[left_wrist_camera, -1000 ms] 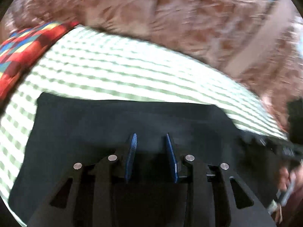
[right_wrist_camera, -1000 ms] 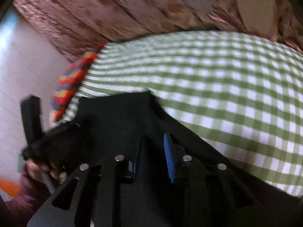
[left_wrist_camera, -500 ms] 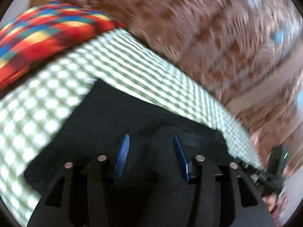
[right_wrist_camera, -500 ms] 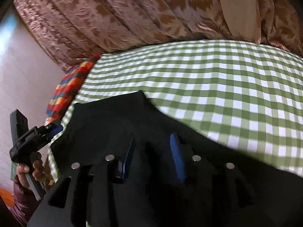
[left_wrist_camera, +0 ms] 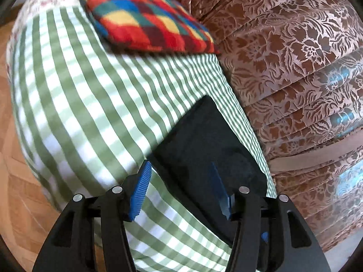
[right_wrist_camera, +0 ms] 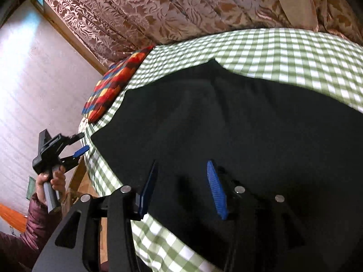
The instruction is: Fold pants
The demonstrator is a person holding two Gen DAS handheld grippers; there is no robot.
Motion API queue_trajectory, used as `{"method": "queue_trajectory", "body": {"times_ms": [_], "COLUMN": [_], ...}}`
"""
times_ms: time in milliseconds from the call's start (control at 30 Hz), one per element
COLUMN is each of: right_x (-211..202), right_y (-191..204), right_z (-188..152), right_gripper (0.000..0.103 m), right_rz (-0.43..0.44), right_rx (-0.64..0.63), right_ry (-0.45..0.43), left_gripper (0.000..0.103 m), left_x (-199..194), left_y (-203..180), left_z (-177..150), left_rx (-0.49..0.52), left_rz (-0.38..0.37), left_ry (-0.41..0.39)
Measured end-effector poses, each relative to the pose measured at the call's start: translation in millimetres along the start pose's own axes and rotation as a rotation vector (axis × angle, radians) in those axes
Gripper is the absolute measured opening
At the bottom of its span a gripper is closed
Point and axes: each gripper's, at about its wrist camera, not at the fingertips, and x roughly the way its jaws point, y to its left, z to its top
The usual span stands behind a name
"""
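The black pants (right_wrist_camera: 226, 122) lie flat and folded on the green-and-white checked bed cover (right_wrist_camera: 283, 49). In the left wrist view the pants (left_wrist_camera: 204, 145) show as a dark slab running toward the curtain. My left gripper (left_wrist_camera: 181, 188) is open and empty, above the pants' near edge; it also shows in the right wrist view (right_wrist_camera: 79, 145), held off the bed's left side. My right gripper (right_wrist_camera: 181, 188) is open and empty, low over the pants' near edge.
A multicoloured checked cushion (left_wrist_camera: 140, 15) lies at the head of the bed, also in the right wrist view (right_wrist_camera: 113, 86). A brown patterned curtain (left_wrist_camera: 295, 68) hangs behind the bed. Wooden floor (left_wrist_camera: 18, 181) lies left of the bed.
Both grippers have opened wider and let the pants lie. The left gripper has drawn back and swung left off the bed edge. The right gripper has pulled back a little.
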Motion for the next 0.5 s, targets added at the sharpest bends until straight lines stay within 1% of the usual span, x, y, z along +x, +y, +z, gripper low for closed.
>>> {"method": "queue_trajectory", "body": {"times_ms": [133,167,200,233,267,300,333,367,400,433,500], "right_x": [2.6,3.6,5.1,6.9,8.8,9.4,9.0,8.4,9.8,12.4,16.3], "right_y": [-0.3,-1.7,-3.3,-4.9,-7.1,-9.1,-11.4,-13.3,-15.6,-18.3,-20.6], "right_z": [-7.4,-7.8,-8.8,-9.8,-11.2,-12.0,-12.1,-12.6,-12.5,-13.0,-14.9], "right_gripper": [0.046,0.046,0.046,0.046,0.046,0.046,0.046,0.046,0.047,0.047,0.047], "right_rz": [-0.01,-0.011,-0.012,-0.015,-0.016,-0.016,-0.01,-0.002,0.008,0.014,0.018], "right_rx": [0.004,0.011,0.017,0.02,0.024,0.03,0.037,0.044,0.051,0.058,0.055], "right_ry": [0.013,0.014,0.017,0.02,0.025,0.027,0.026,0.025,0.03,0.032,0.023], "left_gripper": [0.055,0.049,0.023,0.017,0.013,0.012,0.012,0.012,0.012,0.012,0.012], "left_x": [22.6,26.1,29.6,31.4,28.7,22.1,13.0,4.9,3.3,10.9,30.0], "left_y": [-1.3,-1.2,-1.4,-1.6,0.1,-2.2,-11.1,-21.4,-25.9,-24.8,-15.5], "left_z": [-3.3,-3.8,-4.2,-5.2,-6.2,-8.1,-11.0,-14.8,-16.2,-15.5,-14.8], "left_rx": [-0.024,-0.026,-0.02,-0.016,-0.028,-0.03,0.003,0.049,0.074,0.094,0.108], "left_rz": [0.04,0.048,0.067,0.085,0.071,0.052,0.054,0.083,0.12,0.177,0.257], "left_ry": [0.019,0.018,0.01,-0.005,-0.02,-0.049,-0.08,-0.103,-0.107,-0.087,-0.049]}}
